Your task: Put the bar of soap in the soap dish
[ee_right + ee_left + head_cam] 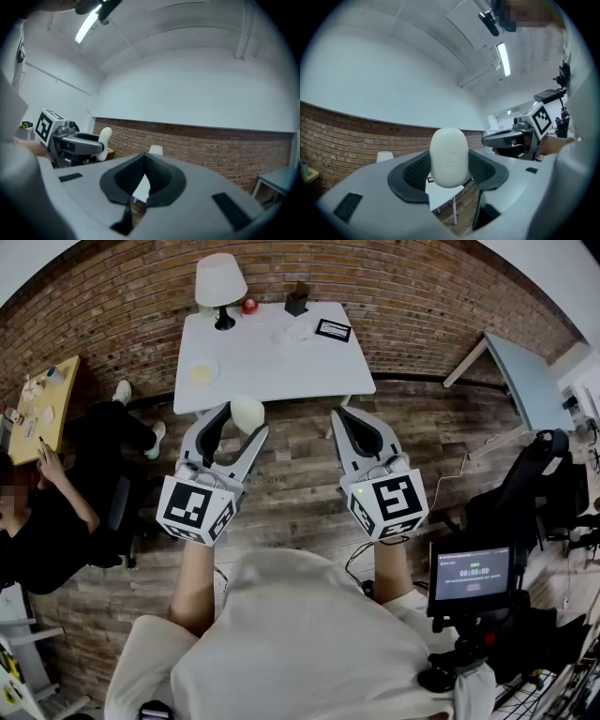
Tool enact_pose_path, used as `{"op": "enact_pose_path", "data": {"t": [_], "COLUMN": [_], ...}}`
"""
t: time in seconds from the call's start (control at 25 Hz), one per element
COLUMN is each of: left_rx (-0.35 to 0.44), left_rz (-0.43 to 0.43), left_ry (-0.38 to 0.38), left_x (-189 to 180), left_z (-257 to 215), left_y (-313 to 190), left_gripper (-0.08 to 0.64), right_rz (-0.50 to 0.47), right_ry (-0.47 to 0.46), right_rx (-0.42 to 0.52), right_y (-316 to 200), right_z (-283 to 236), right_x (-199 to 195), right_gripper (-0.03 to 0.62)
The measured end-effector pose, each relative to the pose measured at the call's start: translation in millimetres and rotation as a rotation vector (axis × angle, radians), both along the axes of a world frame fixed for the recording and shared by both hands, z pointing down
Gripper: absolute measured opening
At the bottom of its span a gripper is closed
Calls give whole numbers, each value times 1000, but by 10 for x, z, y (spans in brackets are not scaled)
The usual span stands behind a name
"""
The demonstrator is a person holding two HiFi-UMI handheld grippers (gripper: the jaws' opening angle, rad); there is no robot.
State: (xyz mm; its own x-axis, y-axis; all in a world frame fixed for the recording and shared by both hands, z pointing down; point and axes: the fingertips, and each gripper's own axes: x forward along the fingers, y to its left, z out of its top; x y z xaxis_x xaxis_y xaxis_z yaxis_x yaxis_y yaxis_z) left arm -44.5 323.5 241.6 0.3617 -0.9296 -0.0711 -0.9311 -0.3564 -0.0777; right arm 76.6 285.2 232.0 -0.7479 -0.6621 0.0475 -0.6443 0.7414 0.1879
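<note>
While the left tongs (244, 426) clamp the bar of soap (449, 157) by its side edges | soap: probably light, rigid, slick, so a mid-body grip suits | right tongs (143, 183) clenched, empty

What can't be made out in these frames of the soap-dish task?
- Small round dish, head view: too far off on the white table to tell whether it is the soap dish.
- Table, left gripper view: mostly hidden behind the bar of soap and the jaws that grip it.
- Black card, head view: print too small to read.
</note>
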Motion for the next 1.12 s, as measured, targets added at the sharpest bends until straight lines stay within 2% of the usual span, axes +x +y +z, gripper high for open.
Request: {"op": "enact_pose_path", "data": {"t": [0.12,0.28,0.48,0.84,1.12], "left_rx": [0,0,-5,-16,-21], "left_rz": [-4,-7,-18,-50,-76], "left_ry": [1,-2,-4,-16,-14], "left_x": [24,62,86,278,519], "left_z": [23,42,68,86,146], "left_y": [-33,-60,-59,-269,-323], "left_gripper": [259,259,259,259,259], "right_rz": [0,-12,-24,-84,-93], "right_ry": [-11,-93,-132,-109,-98], "right_rx": [-2,-11,-6,-16,-25], "right_y": [-38,-53,-81,-315,-410], "right_z": [13,-38,-56,23,91], "right_x": [32,120,171,310,592], "right_gripper": [2,3,3,3,3]}}
